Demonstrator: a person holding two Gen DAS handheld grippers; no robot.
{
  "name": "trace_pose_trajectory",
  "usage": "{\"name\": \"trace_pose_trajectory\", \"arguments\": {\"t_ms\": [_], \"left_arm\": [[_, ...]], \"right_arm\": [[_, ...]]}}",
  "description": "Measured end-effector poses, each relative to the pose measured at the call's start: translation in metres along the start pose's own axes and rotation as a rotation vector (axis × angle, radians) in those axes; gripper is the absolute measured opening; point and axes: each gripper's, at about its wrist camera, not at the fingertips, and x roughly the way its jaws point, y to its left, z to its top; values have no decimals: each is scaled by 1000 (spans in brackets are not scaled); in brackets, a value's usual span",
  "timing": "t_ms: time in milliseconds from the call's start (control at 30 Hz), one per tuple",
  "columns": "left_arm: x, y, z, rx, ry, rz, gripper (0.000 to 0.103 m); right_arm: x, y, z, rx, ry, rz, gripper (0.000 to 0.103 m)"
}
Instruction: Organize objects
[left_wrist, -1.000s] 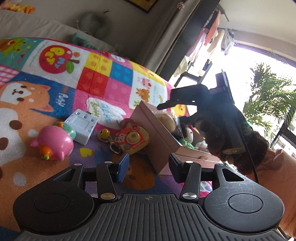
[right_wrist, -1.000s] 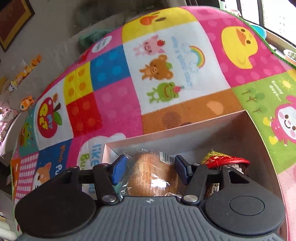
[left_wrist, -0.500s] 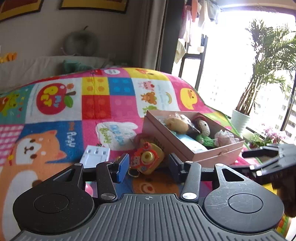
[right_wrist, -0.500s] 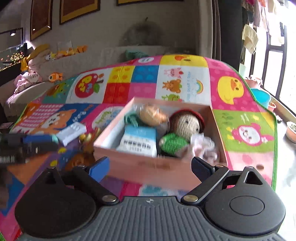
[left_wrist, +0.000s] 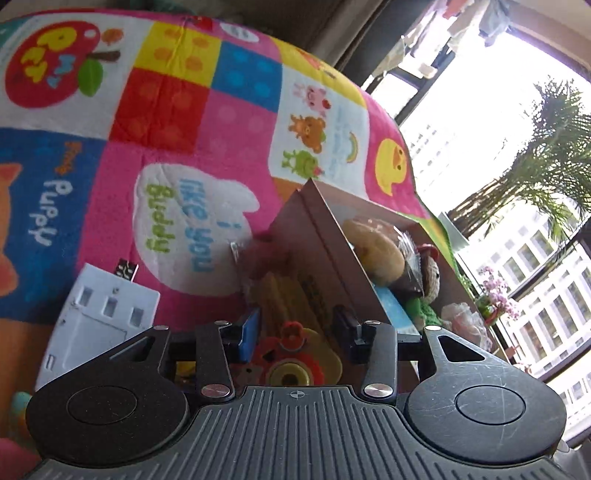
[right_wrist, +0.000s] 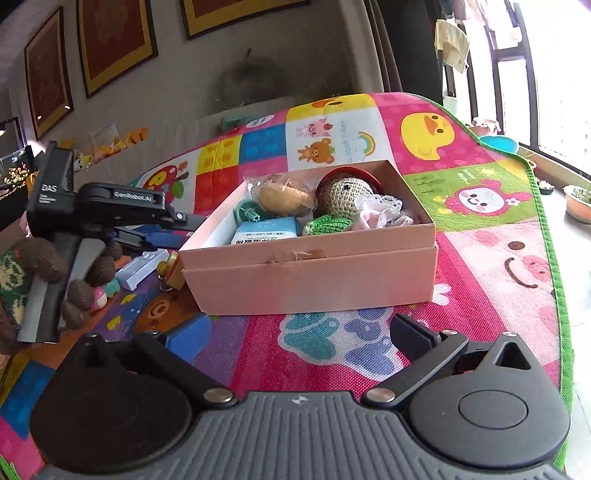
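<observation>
My left gripper (left_wrist: 295, 334) straddles the toy camera (left_wrist: 291, 365) left of the pink box (right_wrist: 310, 258) — jaws narrowing, pads not visibly pressing. My right gripper (right_wrist: 295, 336) has just spread wide, empty — near side of the box.

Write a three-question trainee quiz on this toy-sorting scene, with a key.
1. True or false: the right tongs hold the wrapped bun.
2. Which toy lies between the left tongs? A) toy camera B) crochet doll C) white box
3. Fill in: the doll lies inside the pink ____.

Key: 1 false, the right tongs are open and empty; 2 A; 3 box.
</observation>
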Motion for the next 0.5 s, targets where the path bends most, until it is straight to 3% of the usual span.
{"name": "trace_pose_trajectory", "arguments": {"t_ms": [233,333,400,500], "left_arm": [[-42,-33,-48,245,99,-58,43],[-74,-51,-68,331,35,-46,43],[-95,-57,-68,376,-82,60,44],[-101,-49,-49,366,-195,308,42]], "right_arm": [[2,-3,1,25,6,12,103],[3,-2,1,22,7,5,103],[3,-1,1,21,11,-2,103],[5,1,1,12,25,-8,103]]}}
